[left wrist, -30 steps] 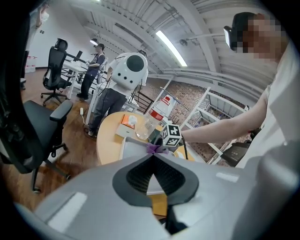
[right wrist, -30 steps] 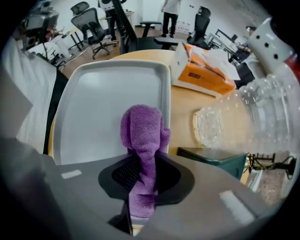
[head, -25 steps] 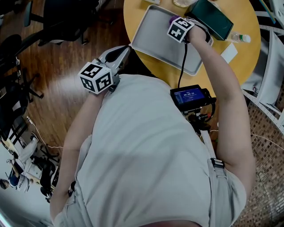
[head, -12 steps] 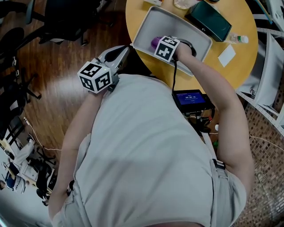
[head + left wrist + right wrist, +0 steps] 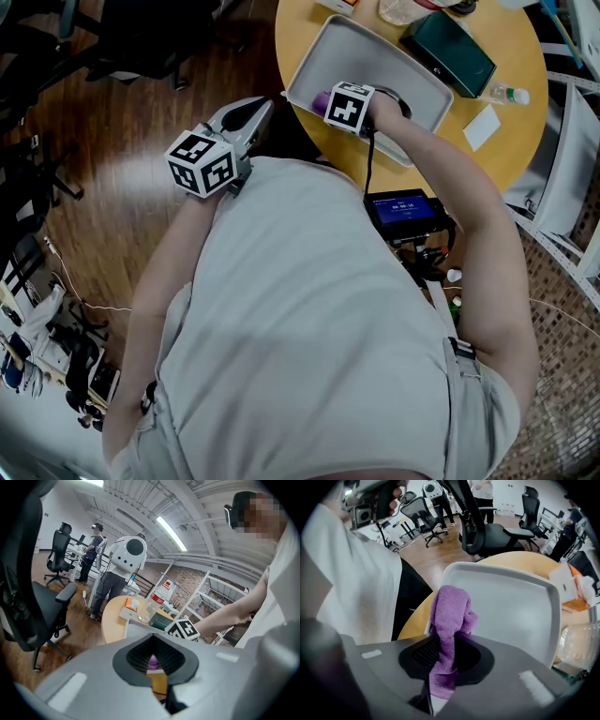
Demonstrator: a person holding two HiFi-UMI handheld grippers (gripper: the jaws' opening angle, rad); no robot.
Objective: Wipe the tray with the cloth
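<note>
A grey metal tray lies on the round yellow table. My right gripper points steeply down at the tray's near-left corner, shut on a purple cloth. In the right gripper view the cloth hangs out between the jaws of my right gripper and bunches on the tray next to its rim. My left gripper is held off the table beside my body, its jaws shut and with nothing in them. From the left gripper the cloth shows far off, through the gap in the jaws.
A dark green box, a water bottle, a white card and a clear container lie beyond the tray. A screen unit hangs at my chest. Office chairs and people stand on the wood floor.
My right gripper has carried the purple cloth from the tray's far right side across to its near-left corner and tipped more steeply down. The left gripper has kept still.
</note>
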